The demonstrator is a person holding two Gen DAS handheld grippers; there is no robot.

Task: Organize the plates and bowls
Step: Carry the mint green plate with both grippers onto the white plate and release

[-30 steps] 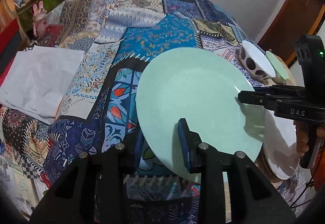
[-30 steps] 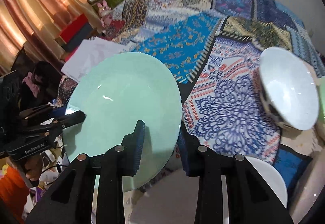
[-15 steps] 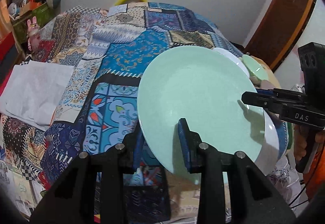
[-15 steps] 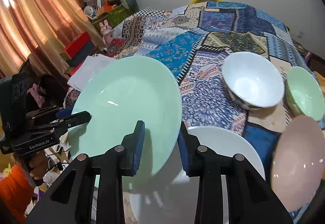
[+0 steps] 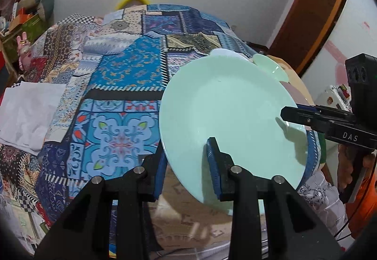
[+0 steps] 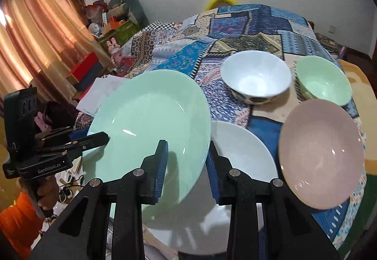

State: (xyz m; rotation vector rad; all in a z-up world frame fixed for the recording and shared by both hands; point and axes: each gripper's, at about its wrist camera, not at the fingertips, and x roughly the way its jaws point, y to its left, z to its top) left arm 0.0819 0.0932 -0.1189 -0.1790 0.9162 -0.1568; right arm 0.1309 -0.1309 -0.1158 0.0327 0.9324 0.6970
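Two grippers pinched one mint-green plate (image 6: pixel 150 123) by opposite rims, holding it tilted above the near edge of the patchwork-covered bed (image 5: pixel 127 66). The left gripper (image 5: pixel 186 163) had its blue pads clamped on the plate's near rim; the right gripper (image 6: pixel 186 163) gripped the far side the same way. Below lay a white plate (image 6: pixel 240 151), with a pink plate (image 6: pixel 320 154), a white bowl (image 6: pixel 255 76) and a green bowl (image 6: pixel 322 80) toward the bed's right edge.
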